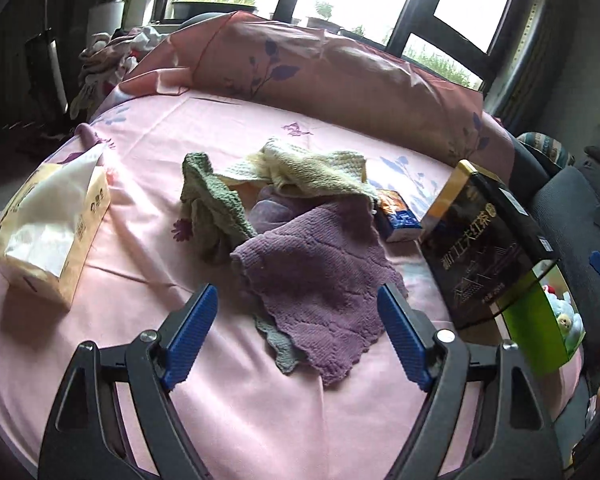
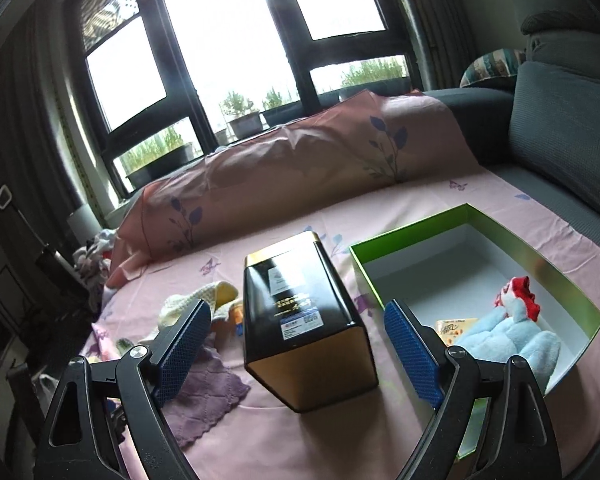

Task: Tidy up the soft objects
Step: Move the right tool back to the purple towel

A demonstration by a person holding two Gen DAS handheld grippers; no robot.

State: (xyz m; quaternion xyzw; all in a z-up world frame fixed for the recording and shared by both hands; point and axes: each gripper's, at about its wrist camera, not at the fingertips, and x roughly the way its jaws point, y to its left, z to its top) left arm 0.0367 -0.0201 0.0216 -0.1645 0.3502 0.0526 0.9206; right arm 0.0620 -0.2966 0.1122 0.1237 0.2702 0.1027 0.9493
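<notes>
A purple cloth [image 1: 316, 276] lies on the pink bed sheet, with a green cloth [image 1: 212, 196] and a cream cloth [image 1: 312, 168] bunched behind it, and a grey cloth edge [image 1: 280, 344] under it. My left gripper [image 1: 296, 312] is open just above the purple cloth's near part. My right gripper [image 2: 296, 336] is open and empty above the black tea tin [image 2: 300, 312]. A green open box [image 2: 472, 280] holds a light blue plush toy [image 2: 504, 340]. The purple cloth [image 2: 204, 392] and cream cloth [image 2: 196, 300] also show in the right wrist view.
A tissue pack [image 1: 52, 228] lies at the left. A small blue-orange packet [image 1: 396, 216] sits beside the tea tin [image 1: 484, 240]. A pink pillow [image 1: 332, 76] lines the back. A grey sofa [image 2: 560, 128] stands to the right.
</notes>
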